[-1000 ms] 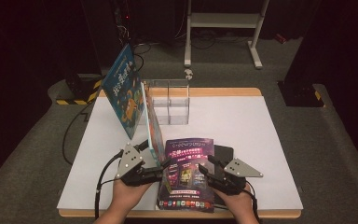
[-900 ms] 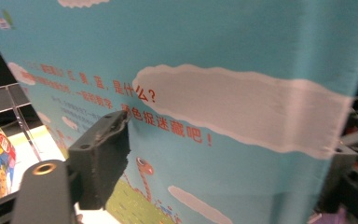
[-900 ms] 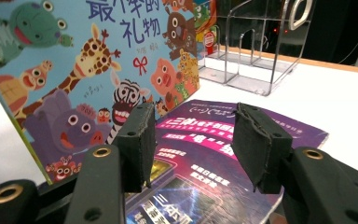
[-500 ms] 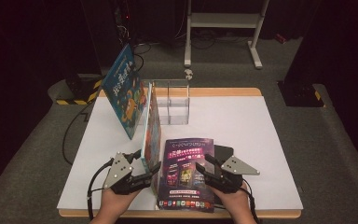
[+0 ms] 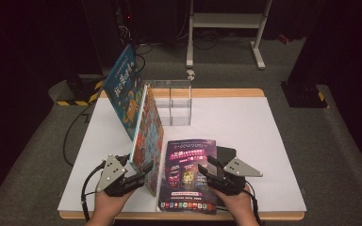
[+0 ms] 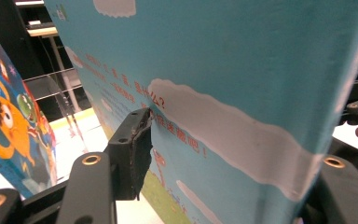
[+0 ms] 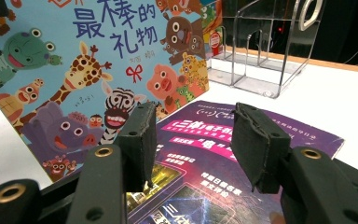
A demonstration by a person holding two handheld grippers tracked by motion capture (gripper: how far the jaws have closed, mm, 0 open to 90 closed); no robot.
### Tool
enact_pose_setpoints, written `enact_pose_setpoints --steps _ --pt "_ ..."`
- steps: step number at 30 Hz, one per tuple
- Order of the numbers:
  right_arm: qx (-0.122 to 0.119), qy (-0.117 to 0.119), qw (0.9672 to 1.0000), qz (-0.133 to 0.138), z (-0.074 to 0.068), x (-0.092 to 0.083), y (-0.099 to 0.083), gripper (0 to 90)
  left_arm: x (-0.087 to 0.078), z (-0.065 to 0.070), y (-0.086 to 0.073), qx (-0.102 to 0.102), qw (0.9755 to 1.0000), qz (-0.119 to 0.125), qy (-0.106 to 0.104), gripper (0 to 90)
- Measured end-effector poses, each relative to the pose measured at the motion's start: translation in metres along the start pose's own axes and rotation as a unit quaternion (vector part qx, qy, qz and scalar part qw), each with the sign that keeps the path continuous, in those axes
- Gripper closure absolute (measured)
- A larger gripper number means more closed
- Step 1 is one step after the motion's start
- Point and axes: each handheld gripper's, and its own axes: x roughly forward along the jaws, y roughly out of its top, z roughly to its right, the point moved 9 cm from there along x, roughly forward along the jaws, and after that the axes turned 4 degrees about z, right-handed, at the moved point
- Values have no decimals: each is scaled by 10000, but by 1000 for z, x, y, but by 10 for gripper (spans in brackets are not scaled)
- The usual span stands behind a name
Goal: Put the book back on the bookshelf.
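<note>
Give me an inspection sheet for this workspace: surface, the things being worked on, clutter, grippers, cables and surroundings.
Surface: white table with a wooden edge.
Job's things: animal picture book stands on edge, tilted; purple magazine lies flat.
Clutter: blue picture book leaning behind; clear acrylic rack; dark flat object beside the magazine.
Grippers: left gripper has just been closing, its jaws astride the animal picture book's near edge, contact unclear; right gripper open over the magazine.
Cables: black cable trails off the table's left side.
Surroundings: grey carpet, white stand, dark room.
</note>
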Motion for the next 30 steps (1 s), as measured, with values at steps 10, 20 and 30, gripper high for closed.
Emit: enact_pose_setpoints --steps 10,20,30 --pt "29 -135 9999 25 8 -1 -1 496 -4 -14 9 -43 10000 -55 44 508" --pt "53 -183 9998 6 11 -2 -3 499 -8 -31 17 -121 9997 -30 201 599" --pt "76 -216 9997 3 14 -3 -3 497 -13 -51 24 -209 9986 110 478 700"
